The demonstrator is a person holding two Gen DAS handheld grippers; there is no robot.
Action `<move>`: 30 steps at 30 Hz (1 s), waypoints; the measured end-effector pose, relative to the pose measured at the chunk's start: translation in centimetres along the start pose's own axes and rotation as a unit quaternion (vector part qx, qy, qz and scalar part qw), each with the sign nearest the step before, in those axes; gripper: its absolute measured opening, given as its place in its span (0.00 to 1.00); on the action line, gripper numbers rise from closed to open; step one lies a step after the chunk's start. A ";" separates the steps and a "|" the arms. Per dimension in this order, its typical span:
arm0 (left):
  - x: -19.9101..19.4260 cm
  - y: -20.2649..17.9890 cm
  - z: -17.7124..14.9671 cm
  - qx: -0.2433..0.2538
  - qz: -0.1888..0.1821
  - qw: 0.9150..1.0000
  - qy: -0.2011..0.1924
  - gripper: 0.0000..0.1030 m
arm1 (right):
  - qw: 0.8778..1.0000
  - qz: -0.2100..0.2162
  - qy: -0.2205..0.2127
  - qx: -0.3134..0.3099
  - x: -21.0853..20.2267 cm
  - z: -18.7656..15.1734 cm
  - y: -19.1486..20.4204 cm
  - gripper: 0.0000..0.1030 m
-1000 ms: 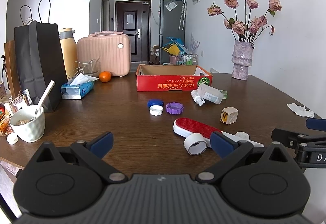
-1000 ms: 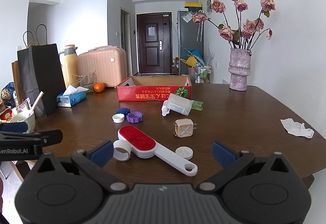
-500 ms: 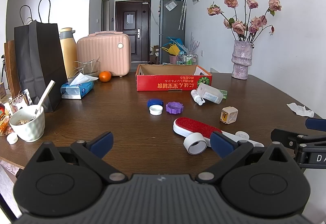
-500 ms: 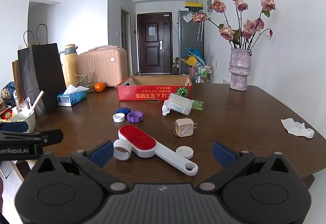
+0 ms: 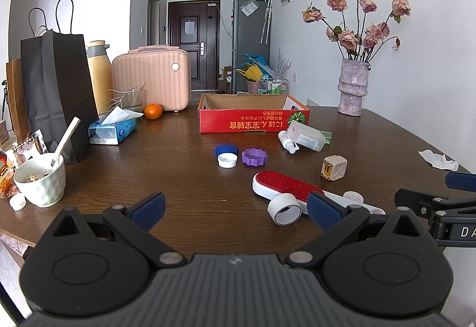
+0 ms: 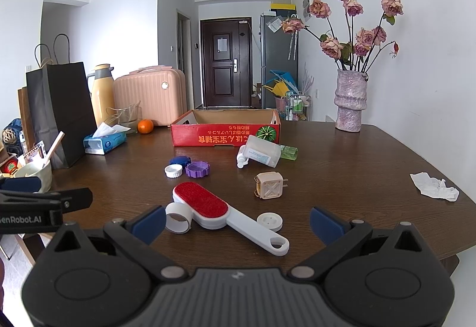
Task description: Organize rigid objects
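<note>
- Lint brush (image 6: pixel 208 209) with a red pad lies flat on the brown table (image 6: pixel 357 166), its white handle pointing toward the near edge.
- A white tape roll (image 6: pixel 178 217) touches the brush head; a round white cap (image 6: pixel 269 221) sits just beside the handle.
- Farther back lie a beige plug (image 6: pixel 269 185), three bottle caps in blue (image 6: pixel 179 160), white (image 6: pixel 173 171) and purple (image 6: pixel 197 169), and a clear bottle (image 6: pixel 261 154) on its side.
- The bottle rests just in front of an open red cardboard box (image 6: pixel 226 135).
- The left gripper (image 5: pixel 235 206) hovers over the near table edge, fingers spread wide, nothing between them.
- The right gripper (image 6: pixel 238 221) likewise hangs released and empty, with the brush handle lying below between its fingertips.
</note>
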State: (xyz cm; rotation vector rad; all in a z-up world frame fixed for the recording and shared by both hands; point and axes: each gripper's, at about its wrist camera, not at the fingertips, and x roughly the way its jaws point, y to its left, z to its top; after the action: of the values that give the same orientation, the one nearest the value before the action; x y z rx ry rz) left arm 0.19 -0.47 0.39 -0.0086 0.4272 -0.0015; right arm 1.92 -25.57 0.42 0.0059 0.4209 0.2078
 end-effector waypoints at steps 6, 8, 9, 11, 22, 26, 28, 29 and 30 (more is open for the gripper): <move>0.0 0.0 0.0 0.000 0.000 1.000 0.000 1.00 | 1.000 0.000 0.000 0.000 0.0 0.0 0.0 1.00; 0.0 0.0 0.0 0.000 0.000 1.000 0.000 1.00 | 1.000 0.000 0.000 0.000 0.0 0.0 0.0 1.00; 0.0 0.0 0.0 0.000 0.000 1.000 0.000 1.00 | 1.000 0.000 0.001 0.000 0.0 0.0 0.0 1.00; 0.0 -0.1 0.0 -0.001 -0.001 1.000 0.000 1.00 | 1.000 -0.001 0.002 -0.001 0.0 0.0 0.0 1.00; 0.9 -0.7 -0.3 -0.002 -0.007 1.000 0.011 1.00 | 1.000 -0.004 0.009 -0.004 0.8 -0.3 -0.1 1.00; 1.6 -0.6 0.0 -0.004 -0.010 1.000 0.016 1.00 | 1.000 -0.005 0.012 -0.008 1.1 -0.2 -0.2 1.00; 1.9 -0.7 0.1 -0.004 -0.011 1.000 0.019 1.00 | 1.000 -0.007 0.013 -0.009 1.3 -0.2 -0.3 1.00; 2.1 -0.6 0.1 -0.004 -0.012 1.000 0.020 1.00 | 1.000 -0.008 0.013 -0.008 1.3 -0.1 -0.4 1.00; 2.3 -0.7 0.2 -0.004 -0.014 1.000 0.022 1.00 | 1.000 -0.009 0.014 -0.008 1.4 -0.1 -0.4 1.00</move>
State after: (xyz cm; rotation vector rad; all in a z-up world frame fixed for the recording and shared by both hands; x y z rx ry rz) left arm 2.35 -1.14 -0.39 -0.0231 0.4708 -0.0278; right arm 3.26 -25.72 -0.25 -0.0163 0.4472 0.1941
